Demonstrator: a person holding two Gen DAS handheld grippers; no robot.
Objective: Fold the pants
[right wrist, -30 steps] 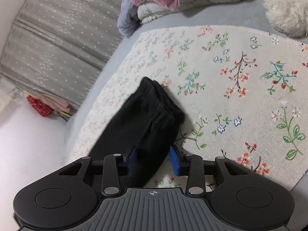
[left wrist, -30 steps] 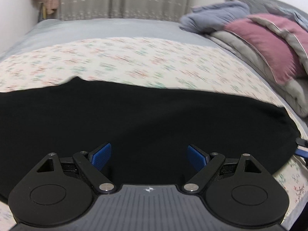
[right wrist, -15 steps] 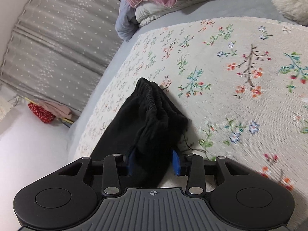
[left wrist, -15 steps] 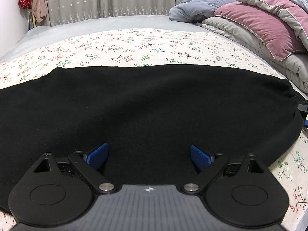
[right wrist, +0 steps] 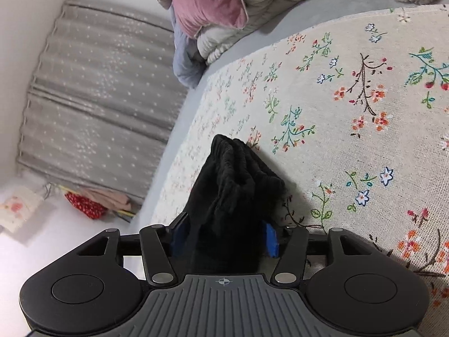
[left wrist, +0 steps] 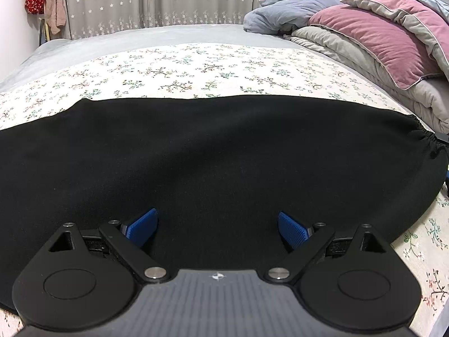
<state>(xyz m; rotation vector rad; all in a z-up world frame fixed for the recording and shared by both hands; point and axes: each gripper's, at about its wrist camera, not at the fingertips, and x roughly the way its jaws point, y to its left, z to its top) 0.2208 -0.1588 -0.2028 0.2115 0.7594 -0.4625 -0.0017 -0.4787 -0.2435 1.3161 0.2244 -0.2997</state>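
pants [left wrist: 213, 151] lie flat across the bed [left wrist: 196, 64], black soft knit, gathered elastic waistband. right gripper [right wrist: 221, 238] pinches the bunched waistband end; left gripper [left wrist: 216, 224] gapes wide over the cloth, holding nothing. looks like fold setup; next, left should clamp an edge.

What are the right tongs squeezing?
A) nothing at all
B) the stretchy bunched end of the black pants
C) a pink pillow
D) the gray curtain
B: in the right wrist view the right tongs have their blue pads pressed on both sides of the gathered waistband end of the black pants, which lie on the flowered sheet.
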